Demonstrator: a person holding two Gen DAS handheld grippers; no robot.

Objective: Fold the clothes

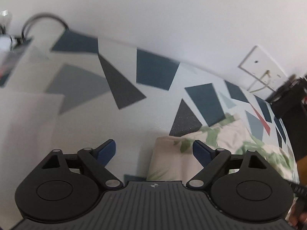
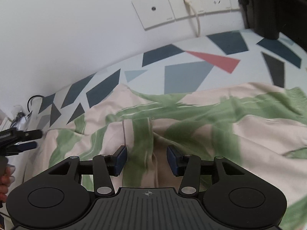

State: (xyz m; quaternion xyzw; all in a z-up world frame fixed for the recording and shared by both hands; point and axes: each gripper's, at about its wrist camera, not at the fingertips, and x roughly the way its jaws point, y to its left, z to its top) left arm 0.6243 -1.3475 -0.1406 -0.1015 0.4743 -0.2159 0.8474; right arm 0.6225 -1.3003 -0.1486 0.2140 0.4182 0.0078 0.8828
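A: Status on the fold?

B: Partway, I'd judge. The garment (image 2: 191, 118), cream with green leaf print, lies on the patterned tablecloth (image 2: 186, 74) near the wall, looking already doubled over with a straight folded edge at its left end. Still rumpled, so at least a tidy-up fold is left.

A: Grippers?

B: Left gripper (image 1: 153, 151) spread wide, nothing between the jaws, over the cloth's left edge. Right gripper (image 2: 146, 160) half spread, straddling a ridge of fabric, pads not pressing it.

A: Orientation?

B: Long axis runs left-right, along the wall. Collar or hem end: can't tell.
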